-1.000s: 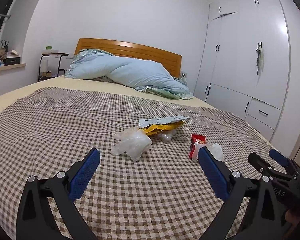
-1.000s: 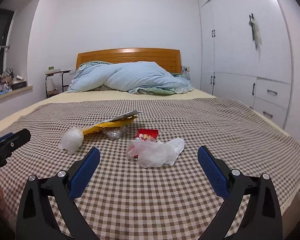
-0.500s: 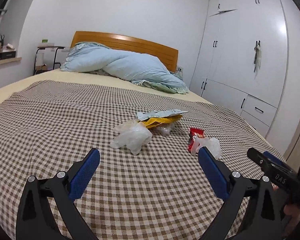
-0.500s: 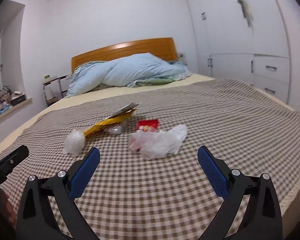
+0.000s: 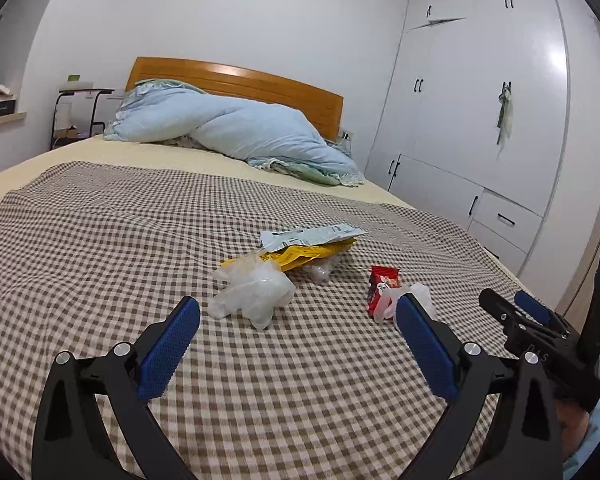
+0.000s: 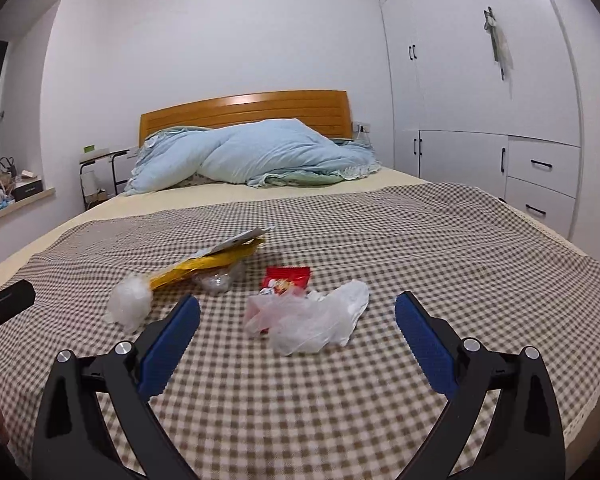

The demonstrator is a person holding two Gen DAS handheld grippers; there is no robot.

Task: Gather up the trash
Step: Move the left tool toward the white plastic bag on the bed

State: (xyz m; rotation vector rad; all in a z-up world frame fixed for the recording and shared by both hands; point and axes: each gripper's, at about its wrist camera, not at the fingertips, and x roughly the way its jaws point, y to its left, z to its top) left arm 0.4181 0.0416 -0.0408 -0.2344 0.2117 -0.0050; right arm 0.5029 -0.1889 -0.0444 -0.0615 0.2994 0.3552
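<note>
Trash lies in a loose cluster on the checked bedspread [image 5: 100,264]. A crumpled clear plastic bag [image 5: 256,294] sits just beyond my left gripper [image 5: 298,322], which is open and holds nothing. Behind it lie a yellow packet under a grey mailer [image 5: 308,242] and a red snack wrapper [image 5: 383,284]. In the right wrist view a white plastic bag [image 6: 312,320] lies between the open fingers of my right gripper [image 6: 298,320], a little ahead of them, with the red snack wrapper [image 6: 286,278] behind it and the clear plastic bag [image 6: 130,304] to the left.
A light blue duvet [image 6: 256,156] is heaped against the wooden headboard [image 6: 244,112]. White wardrobes [image 5: 480,120] stand along the right wall. A small side table [image 5: 80,116] stands at the bed's far left. The bed's right edge [image 6: 580,412] drops off near my right gripper.
Both grippers have shifted slightly over the bed, the views tilting and the trash sitting a bit nearer. Both stayed open. Nothing was picked up.
</note>
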